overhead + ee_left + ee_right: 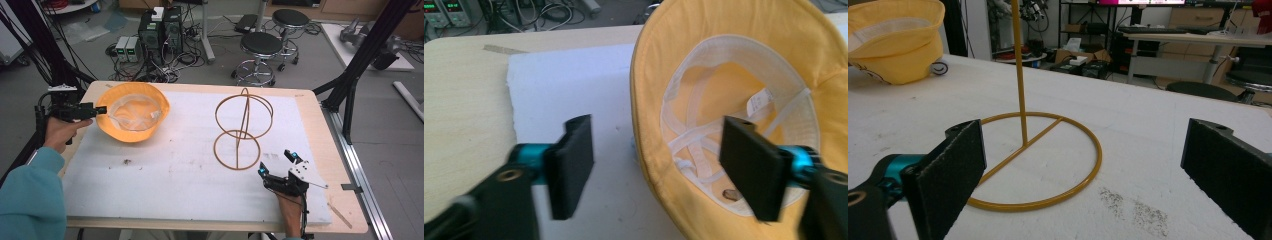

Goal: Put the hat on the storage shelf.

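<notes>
Left hand-held gripper (pixel 656 165) straddling the hat's brim

The upturned yellow fabric bucket hat (pixel 132 112) lies at the tabletop's (pixel 320 150) far left; jaws part-open, brim between them, pads not pressing. Right hand-held gripper (pixel 275 162), wide and empty, faces the gold wire hat stand (pixel 243 127).

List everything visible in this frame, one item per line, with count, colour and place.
bucket hat: 1, yellow with pale lining, upside down on the far left of the white mat.
wire hat stand: 1, gold, upright right of centre on the mat.
white mat: 1, covering the wooden table.
stools: 2, black seats, floor behind the table.
left gripper: 1, black, jaws astride the hat's brim, not pressing.
right gripper: 1, black, open, near the stand's base.
</notes>
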The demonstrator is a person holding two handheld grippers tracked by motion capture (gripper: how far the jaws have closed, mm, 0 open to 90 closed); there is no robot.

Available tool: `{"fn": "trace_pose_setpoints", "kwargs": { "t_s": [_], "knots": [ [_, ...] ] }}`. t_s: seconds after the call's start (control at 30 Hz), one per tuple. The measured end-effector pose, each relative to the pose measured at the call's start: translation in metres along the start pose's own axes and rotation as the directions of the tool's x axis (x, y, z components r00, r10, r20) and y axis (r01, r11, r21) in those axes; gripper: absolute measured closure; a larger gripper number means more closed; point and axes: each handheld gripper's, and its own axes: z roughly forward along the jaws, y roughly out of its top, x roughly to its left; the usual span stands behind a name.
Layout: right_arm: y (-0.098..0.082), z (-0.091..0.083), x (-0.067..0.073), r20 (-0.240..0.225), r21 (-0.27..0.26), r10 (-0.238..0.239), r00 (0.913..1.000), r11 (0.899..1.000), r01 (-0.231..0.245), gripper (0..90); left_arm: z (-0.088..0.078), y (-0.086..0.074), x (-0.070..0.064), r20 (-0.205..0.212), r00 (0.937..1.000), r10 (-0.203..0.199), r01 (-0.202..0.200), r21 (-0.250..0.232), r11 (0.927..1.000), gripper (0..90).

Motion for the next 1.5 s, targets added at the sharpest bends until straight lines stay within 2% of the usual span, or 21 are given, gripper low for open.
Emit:
{"fn": "trace_pose_setpoints", "kwargs": {
  "t_s": [0.03, 0.1, 0.13, 0.23, 0.27, 0.3, 0.37, 0.4, 0.47, 0.63, 0.73, 0.97, 1.13, 1.2, 1.3, 1.5],
  "knots": [
    [0.0, 0.0, 0.0, -0.001, 0.0, 0.001, 1.0, 1.0, -0.001, 3.1, 0.001, 0.0, 0.0, 0.012, 0.9999, 0.001, -0.001, 0.002, 1.0, 39.0],
    [0.0, 0.0, 0.0, -0.001, -0.001, 0.004, 1.0, 1.0, -0.004, 3.1, 0.003, -0.001, -0.001, 0.016, 0.9998, -0.013, 0.012, 0.019, 0.9997, 39.4],
    [0.0, 0.0, 0.0, -0.001, -0.001, 0.004, 1.0, 1.0, -0.004, 3.1, 0.007, -0.001, -0.003, 0.017, 0.9998, -0.011, 0.011, 0.041, 0.9991, 43.4],
    [0.0, 0.0, 0.0, -0.002, -0.001, 0.005, 1.0, 1.0, -0.005, 3.1, 0.01, -0.002, -0.004, 0.026, 0.9996, -0.008, 0.007, 0.056, 0.9984, 47.4],
    [0.0, 0.0, 0.0, -0.002, -0.002, 0.006, 1.0, 1.0, -0.006, 3.1, 0.01, -0.002, -0.005, 0.024, 0.9997, -0.003, 0.001, 0.065, 0.9979, 55.4],
    [0.0, 0.0, 0.0, -0.002, -0.002, 0.006, 1.0, 1.0, -0.006, 3.1, 0.011, -0.002, -0.006, 0.029, 0.9996, 0.0, -0.002, 0.063, 0.998, 55.4],
    [0.0, 0.0, 0.0, -0.002, -0.002, 0.007, 1.0, 1.0, -0.007, 3.1, 0.011, -0.002, -0.009, 0.026, 0.9995, 0.015, -0.016, 0.056, 0.9983, 68.4],
    [0.0, 0.0, 0.0, -0.002, -0.002, 0.007, 1.0, 1.0, -0.007, 3.1, 0.01, -0.002, -0.009, 0.055, 0.9984, 0.01, -0.013, 0.041, 0.9991, 79.1],
    [0.0, 0.0, 0.0, -0.002, -0.002, 0.007, 1.0, 1.0, -0.007, 3.1, 0.009, -0.002, -0.01, 0.056, 0.9984, 0.011, -0.014, 0.039, 0.9991, 83.4],
    [0.0, 0.0, 0.0, -0.003, -0.003, 0.007, 1.0, 1.0, -0.007, 3.1, 0.005, 0.0, -0.015, 0.062, 0.9977, 0.025, -0.027, 0.035, 0.999, 84.5],
    [0.0, 0.0, 0.0, -0.001, -0.002, 0.005, 1.0, 1.0, -0.005, 3.1, 0.003, 0.003, -0.02, 0.07, 0.9974, 0.018, -0.019, 0.003, 0.9998, 84.8],
    [0.0, 0.0, 0.0, 0.0, -0.002, 0.003, 1.0, 1.0, -0.003, 3.1, -0.004, 0.013, -0.022, 0.057, 0.9983, 0.012, -0.011, -0.023, 0.9997, 84.9],
    [0.0, 0.0, 0.0, -0.002, -0.003, 0.006, 1.0, 1.0, -0.006, 3.1, -0.011, 0.027, -0.028, 0.036, 0.9983, 0.046, -0.044, -0.055, 0.9976, 85.0],
    [0.0, 0.0, 0.0, -0.003, -0.003, 0.007, 1.0, 1.0, -0.007, 3.1, -0.011, 0.029, -0.028, 0.034, 0.9986, 0.04, -0.038, -0.058, 0.9976, 85.1],
    [0.0, -0.001, 0.0, -0.003, -0.003, 0.006, 1.0, 1.0, -0.006, 3.1, -0.013, 0.036, -0.029, 0.016, 0.9981, 0.059, -0.058, -0.05, 0.9971, 85.0],
    [0.0, -0.001, 0.0, -0.006, 0.001, 0.013, 0.9999, 1.0, -0.013, 3.1, -0.018, 0.052, -0.036, -0.004, 0.9935, 0.114, -0.114, -0.061, 0.9916, 85.1]
  ]
}}
